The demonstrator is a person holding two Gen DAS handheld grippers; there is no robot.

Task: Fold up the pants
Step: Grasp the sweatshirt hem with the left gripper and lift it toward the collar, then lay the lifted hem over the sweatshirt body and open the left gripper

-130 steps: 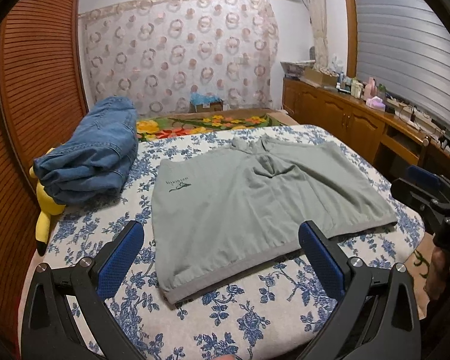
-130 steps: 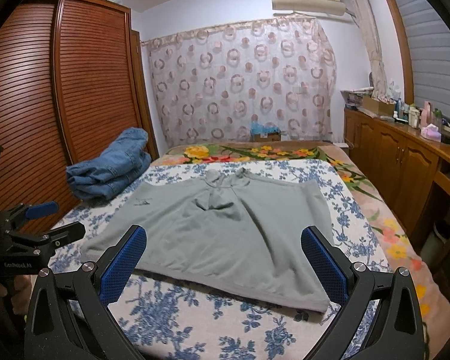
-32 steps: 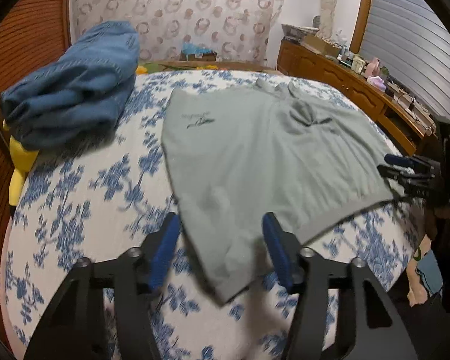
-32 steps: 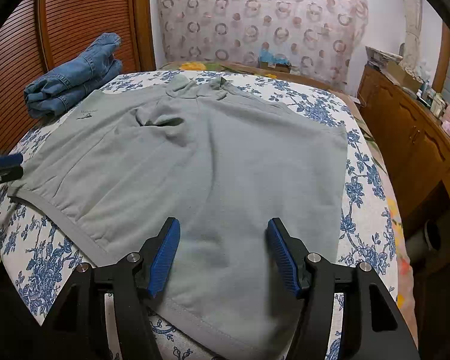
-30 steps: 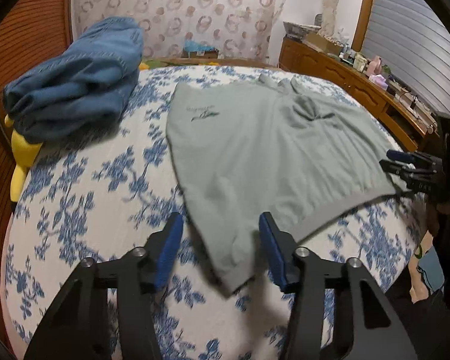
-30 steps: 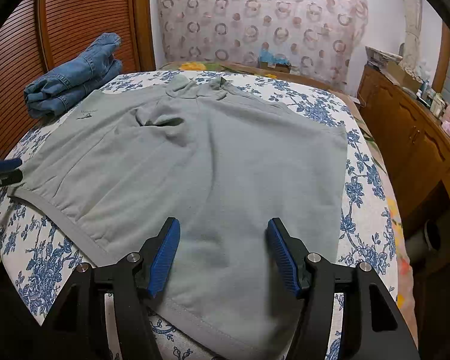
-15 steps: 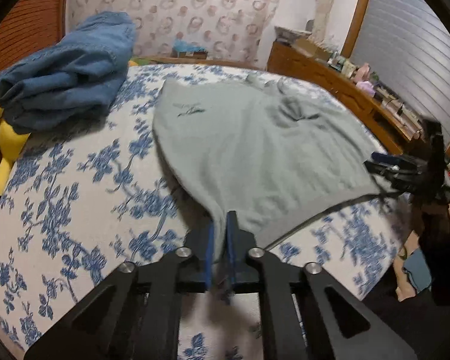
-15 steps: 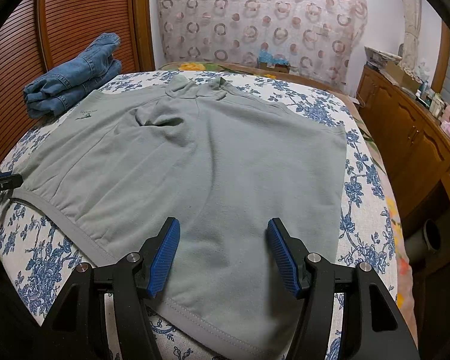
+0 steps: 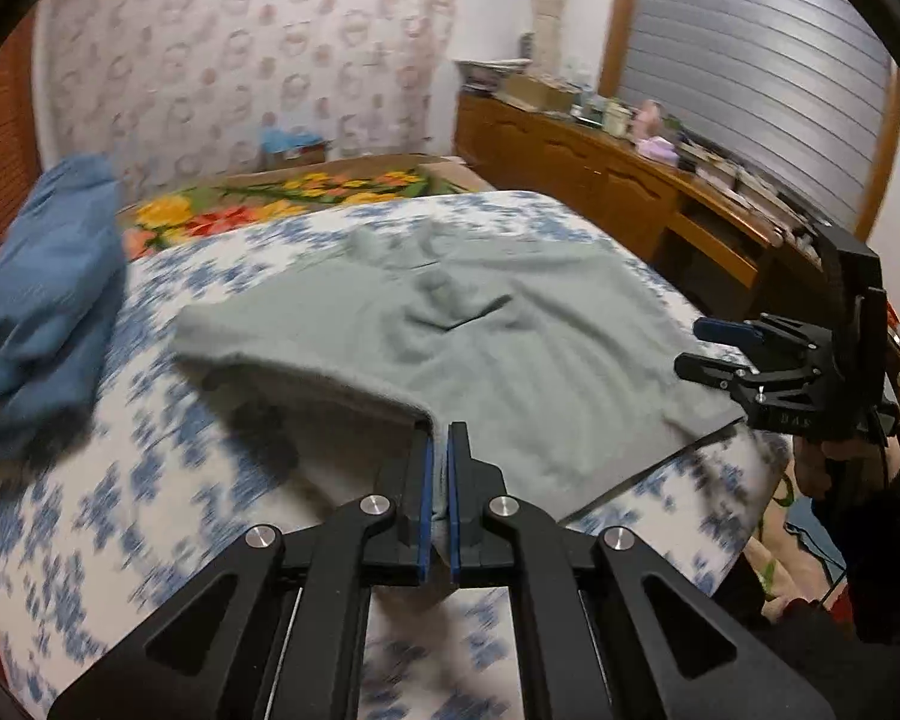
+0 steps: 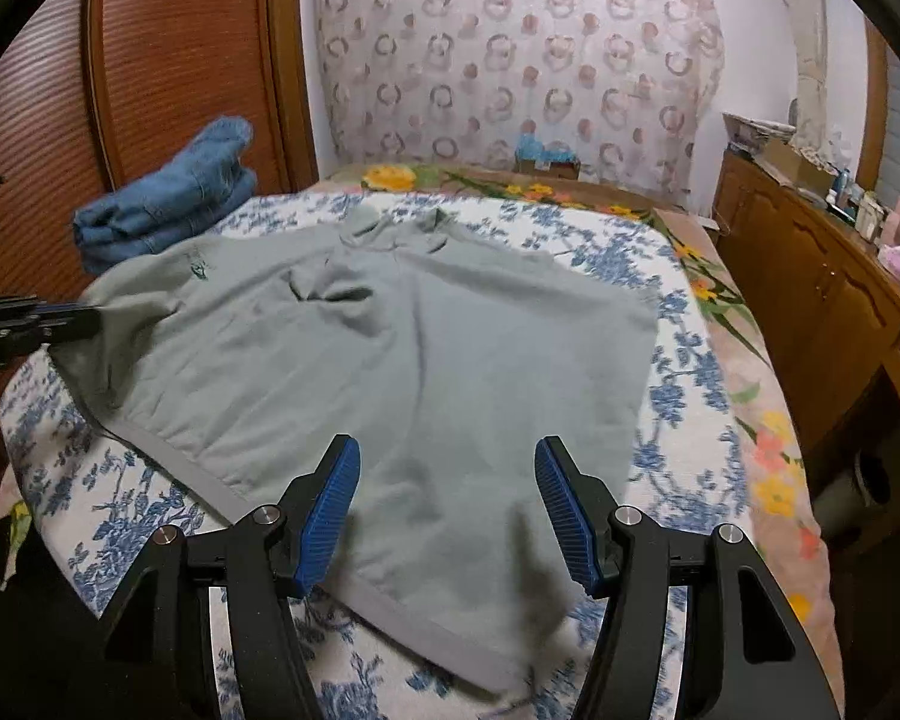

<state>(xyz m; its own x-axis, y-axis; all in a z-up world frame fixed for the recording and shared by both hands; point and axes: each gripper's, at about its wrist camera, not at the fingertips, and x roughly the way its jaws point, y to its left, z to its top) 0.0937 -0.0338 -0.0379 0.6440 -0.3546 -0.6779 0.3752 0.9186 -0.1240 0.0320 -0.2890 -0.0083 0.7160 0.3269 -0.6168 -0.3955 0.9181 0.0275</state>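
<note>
Blue-flowered bed [image 10: 684, 420] carries folded jeans [image 10: 168, 204] at far left and the grey pants [image 10: 390, 360] spread flat across its middle. My left gripper [image 9: 437, 468] has its jaws clamped on the near-left waistband corner and raises that edge off the bed, while my right gripper [image 10: 447, 510] hovers with jaws about half open and empty over the near-right hem. I judge the first fold only begun, with every crease yet to make.

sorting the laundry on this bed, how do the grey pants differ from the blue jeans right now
The grey pants lie spread out across the bed's middle; the blue jeans sit in a folded heap by the wardrobe. The left gripper is shut on a corner of the grey pants, lifting it; nothing touches the blue jeans. Both rest on the floral bedspread.
</note>
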